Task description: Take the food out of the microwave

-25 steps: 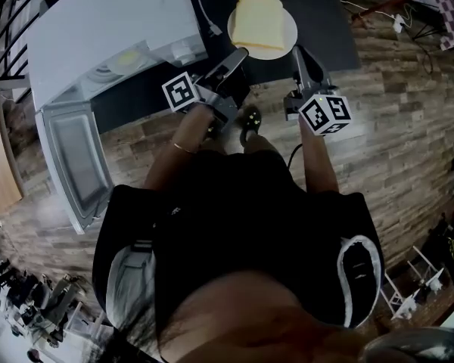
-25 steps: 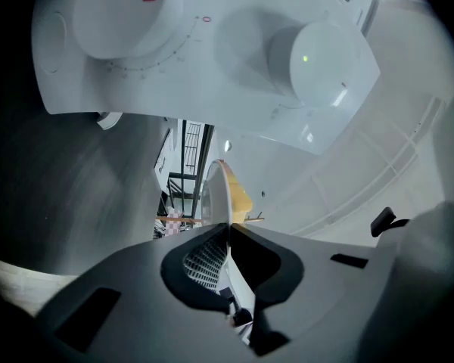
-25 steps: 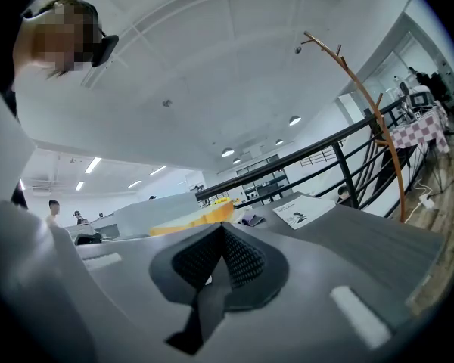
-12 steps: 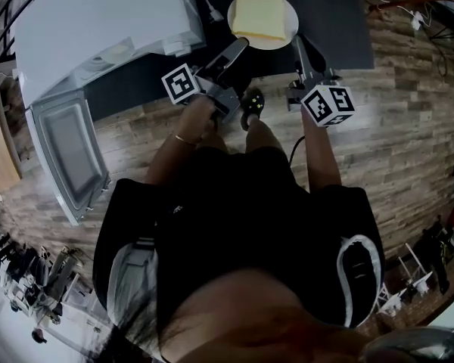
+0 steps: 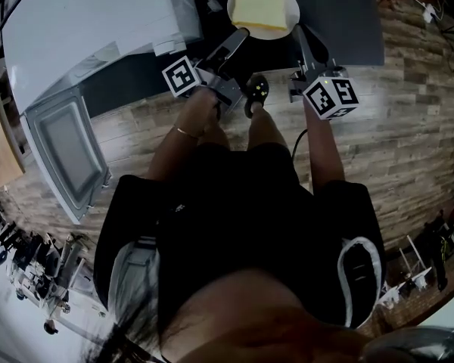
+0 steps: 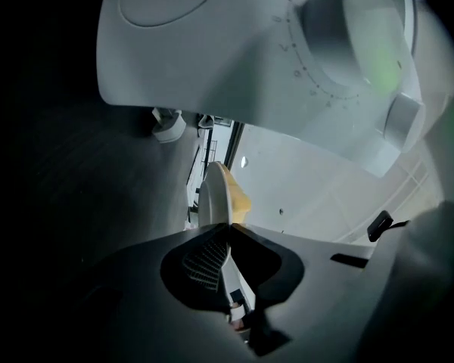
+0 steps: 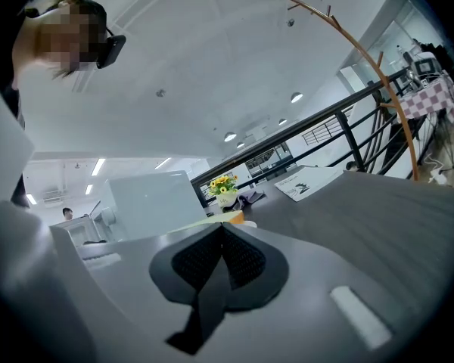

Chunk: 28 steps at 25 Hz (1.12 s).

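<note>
Over the dark tabletop (image 5: 348, 21), just right of the white microwave (image 5: 91, 29) with its door (image 5: 64, 150) hanging open: reaches forward with both forearms, roughly side by side, marker cubes facing up. Pinches the near left rim of the white plate (image 5: 292, 12) with the left gripper (image 5: 240, 35), slanted in toward the right, jaws clamped on the thin edge. Holds the right gripper (image 5: 299, 30) just beside the plate's near right edge, jaws pressed together on nothing; touching the rim or not, cannot tell. On the plate: one pale yellow slice of bread (image 5: 261, 6), square-cut, lying flat, covering most of the white surface. Outside the microwave, above the table; resting or lifted, cannot tell. Seen edge-on in the left gripper view, plate standing upright there between the jaw tips, bread against its right face.
</note>
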Each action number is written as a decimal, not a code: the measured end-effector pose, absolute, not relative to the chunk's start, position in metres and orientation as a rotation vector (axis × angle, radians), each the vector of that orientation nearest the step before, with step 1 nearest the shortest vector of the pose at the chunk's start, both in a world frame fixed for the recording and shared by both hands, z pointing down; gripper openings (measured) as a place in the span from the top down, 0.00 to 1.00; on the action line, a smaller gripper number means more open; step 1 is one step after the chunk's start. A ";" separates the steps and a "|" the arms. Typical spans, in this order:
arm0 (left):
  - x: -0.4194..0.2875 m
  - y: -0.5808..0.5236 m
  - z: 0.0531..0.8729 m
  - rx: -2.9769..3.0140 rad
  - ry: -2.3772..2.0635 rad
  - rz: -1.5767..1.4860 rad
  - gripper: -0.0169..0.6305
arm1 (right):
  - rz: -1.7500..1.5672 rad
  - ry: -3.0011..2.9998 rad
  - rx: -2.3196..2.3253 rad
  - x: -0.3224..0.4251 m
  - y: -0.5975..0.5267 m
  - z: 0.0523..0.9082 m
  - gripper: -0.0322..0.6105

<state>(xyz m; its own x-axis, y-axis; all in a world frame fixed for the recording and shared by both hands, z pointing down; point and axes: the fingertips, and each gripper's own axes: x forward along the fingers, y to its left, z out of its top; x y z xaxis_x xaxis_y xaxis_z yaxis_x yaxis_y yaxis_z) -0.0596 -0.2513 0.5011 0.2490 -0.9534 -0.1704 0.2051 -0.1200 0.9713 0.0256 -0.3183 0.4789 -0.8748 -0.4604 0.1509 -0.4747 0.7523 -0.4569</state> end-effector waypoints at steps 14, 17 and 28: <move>-0.059 -0.266 0.530 1.239 -0.838 -1.175 0.94 | 0.862 -2.890 0.792 0.034 -0.328 0.494 0.96; -0.059 -0.266 0.535 1.225 -0.845 -1.176 0.94 | 0.874 -2.892 0.804 0.038 -0.329 0.492 0.96; -0.059 -0.269 0.548 1.186 -0.880 -1.151 0.94 | 0.924 -2.862 0.843 0.056 -0.326 0.499 0.96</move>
<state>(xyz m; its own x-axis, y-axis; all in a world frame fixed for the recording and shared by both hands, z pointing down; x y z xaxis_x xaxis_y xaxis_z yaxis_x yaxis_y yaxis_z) -0.0594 -0.2692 0.5483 0.2233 -0.9731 -0.0559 0.2009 -0.0102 0.9796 0.0561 -0.3261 0.4986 -0.8541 -0.4894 0.1761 -0.5000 0.6793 -0.5371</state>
